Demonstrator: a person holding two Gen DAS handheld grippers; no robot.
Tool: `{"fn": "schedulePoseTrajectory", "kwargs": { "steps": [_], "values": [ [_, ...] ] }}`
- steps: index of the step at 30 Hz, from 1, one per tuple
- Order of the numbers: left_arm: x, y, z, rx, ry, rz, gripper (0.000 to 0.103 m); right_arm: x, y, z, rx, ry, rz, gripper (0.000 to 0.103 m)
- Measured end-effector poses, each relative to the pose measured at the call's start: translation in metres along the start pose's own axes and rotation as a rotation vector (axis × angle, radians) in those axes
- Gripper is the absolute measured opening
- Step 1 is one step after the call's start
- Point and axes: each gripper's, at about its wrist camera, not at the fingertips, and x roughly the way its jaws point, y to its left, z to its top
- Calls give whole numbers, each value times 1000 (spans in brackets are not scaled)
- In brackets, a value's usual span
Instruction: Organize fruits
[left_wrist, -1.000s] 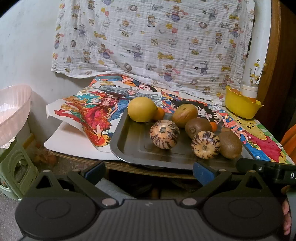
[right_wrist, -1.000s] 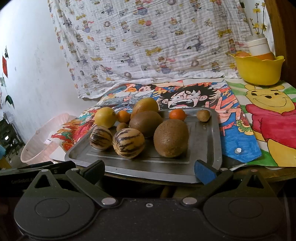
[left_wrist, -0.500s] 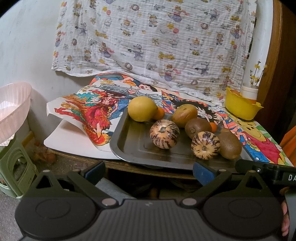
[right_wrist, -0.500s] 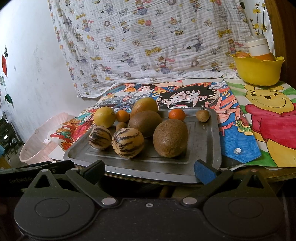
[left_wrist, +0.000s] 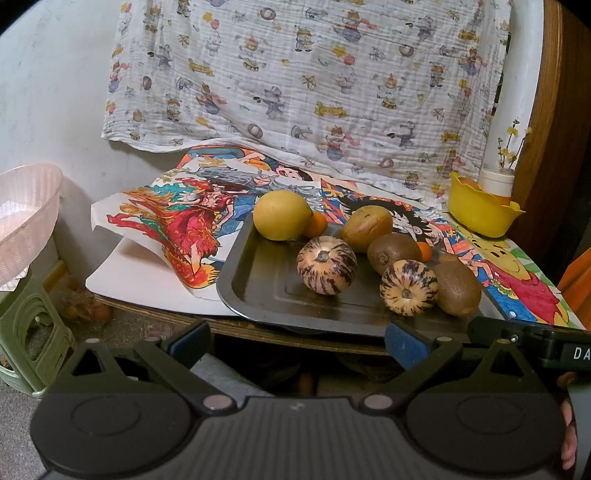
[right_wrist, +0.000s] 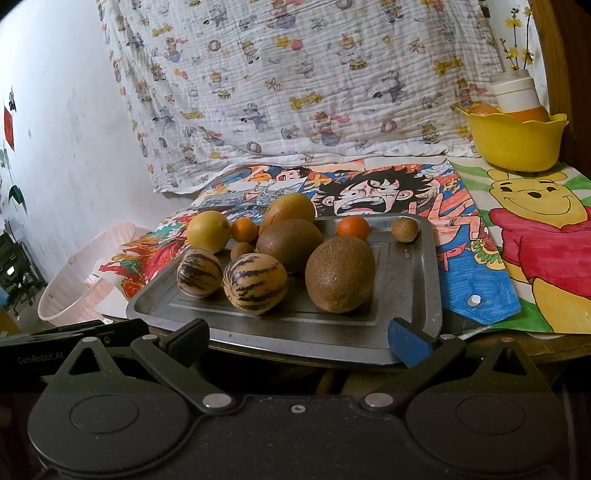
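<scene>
On the tray (right_wrist: 413, 295) we see two striped melons (right_wrist: 255, 283) in front, kiwis (right_wrist: 340, 274) to their right, a lemon (right_wrist: 208, 231) behind; a bowl (right_wrist: 517, 140) sits far back right.

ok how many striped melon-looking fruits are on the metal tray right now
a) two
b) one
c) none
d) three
a: two striped fruits sit side by side at the near edge of the metal tray, left of the big brown fruit; the left wrist view shows the same pair.
</scene>
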Motion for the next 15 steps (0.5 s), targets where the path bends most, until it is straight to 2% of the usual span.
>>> {"fn": "schedulePoseTrajectory", "kwargs": {
  "steps": [15],
  "values": [
    [0, -1, -1, 1, 1, 0, 103, 0, 1, 0, -2, 1, -1, 102]
  ]
}}
